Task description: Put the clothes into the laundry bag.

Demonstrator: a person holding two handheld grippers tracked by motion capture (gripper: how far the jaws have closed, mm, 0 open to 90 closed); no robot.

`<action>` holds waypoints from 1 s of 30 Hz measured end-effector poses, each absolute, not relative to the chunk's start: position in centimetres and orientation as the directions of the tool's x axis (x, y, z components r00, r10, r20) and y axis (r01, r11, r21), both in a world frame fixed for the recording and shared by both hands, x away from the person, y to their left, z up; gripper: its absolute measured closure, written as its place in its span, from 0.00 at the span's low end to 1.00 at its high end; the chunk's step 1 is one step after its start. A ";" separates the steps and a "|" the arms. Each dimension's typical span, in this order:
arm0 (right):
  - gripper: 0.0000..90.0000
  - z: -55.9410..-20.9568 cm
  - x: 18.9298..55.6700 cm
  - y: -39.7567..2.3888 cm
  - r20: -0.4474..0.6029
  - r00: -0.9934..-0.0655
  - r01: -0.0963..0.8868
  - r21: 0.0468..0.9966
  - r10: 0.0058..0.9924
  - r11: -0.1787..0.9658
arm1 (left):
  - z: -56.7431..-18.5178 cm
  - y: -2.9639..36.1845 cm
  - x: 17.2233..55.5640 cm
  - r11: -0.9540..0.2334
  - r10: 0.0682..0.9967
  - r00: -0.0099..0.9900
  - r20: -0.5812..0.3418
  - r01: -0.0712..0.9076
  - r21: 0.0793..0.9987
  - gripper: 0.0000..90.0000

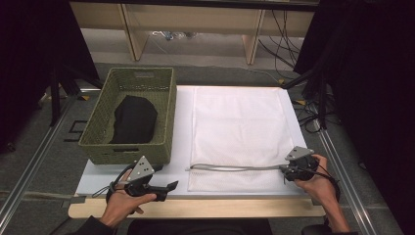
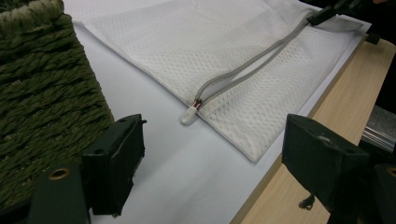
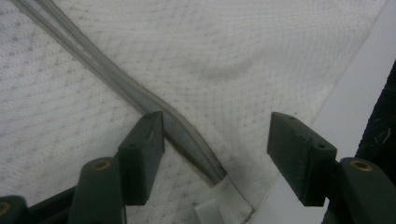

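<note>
A white mesh laundry bag (image 1: 235, 122) lies flat on the white board, with a grey zipper (image 1: 235, 168) running across near its front edge. My right gripper (image 1: 285, 169) is at the zipper's right end. In the right gripper view its jaws stand open (image 3: 215, 140) astride the zipper (image 3: 140, 100), just above a white tab (image 3: 229, 196). My left gripper (image 1: 171, 187) rests open at the board's front left, with nothing between its jaws (image 2: 210, 158). It faces the zipper's closed left tip (image 2: 189, 116). A black garment (image 1: 134, 120) lies in the green woven basket (image 1: 169, 112).
The basket's wall (image 2: 42, 93) rises close on the left gripper's left side. A wooden strip (image 1: 220, 208) edges the board's front. Cables (image 1: 313, 112) and a stand are past the right edge, and shelving legs stand beyond the table.
</note>
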State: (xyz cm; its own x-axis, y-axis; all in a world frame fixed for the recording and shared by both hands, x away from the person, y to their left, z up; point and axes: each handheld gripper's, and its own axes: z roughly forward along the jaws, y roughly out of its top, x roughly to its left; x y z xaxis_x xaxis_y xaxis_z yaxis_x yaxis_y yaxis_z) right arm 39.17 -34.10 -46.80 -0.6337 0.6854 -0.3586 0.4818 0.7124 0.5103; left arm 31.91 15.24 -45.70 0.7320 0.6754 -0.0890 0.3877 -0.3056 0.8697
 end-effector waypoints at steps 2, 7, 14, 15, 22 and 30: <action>0.46 -46.8 39.6 -33.9 -0.357 -0.623 0.495 0.508 0.696 0.704 | -45.7 15.3 31.9 -0.313 0.672 0.736 -0.084 0.385 0.868 0.23; 0.55 -46.8 40.2 -33.2 -0.367 -0.635 0.469 0.516 0.680 0.717 | -45.8 15.3 31.9 -0.311 0.672 0.736 -0.087 0.387 0.868 0.23; 0.66 -46.8 40.9 -31.9 -0.364 -0.692 0.404 0.522 0.624 0.751 | -45.8 15.1 31.9 -0.311 0.674 0.732 -0.093 0.397 0.863 0.23; 0.67 -46.8 40.9 -31.0 -0.347 -0.707 0.389 0.537 0.617 0.748 | -45.8 15.1 32.0 -0.304 0.672 0.734 -0.098 0.394 0.867 0.23; 0.74 -47.0 41.6 -28.4 -0.334 -0.788 0.303 0.521 0.517 0.798 | -45.8 15.2 32.0 -0.315 0.675 0.733 -0.085 0.390 0.865 0.23; 0.81 -47.2 42.6 -26.0 -0.362 -0.829 0.215 0.499 0.428 0.839 | -45.8 15.2 31.9 -0.321 0.675 0.733 -0.080 0.390 0.863 0.24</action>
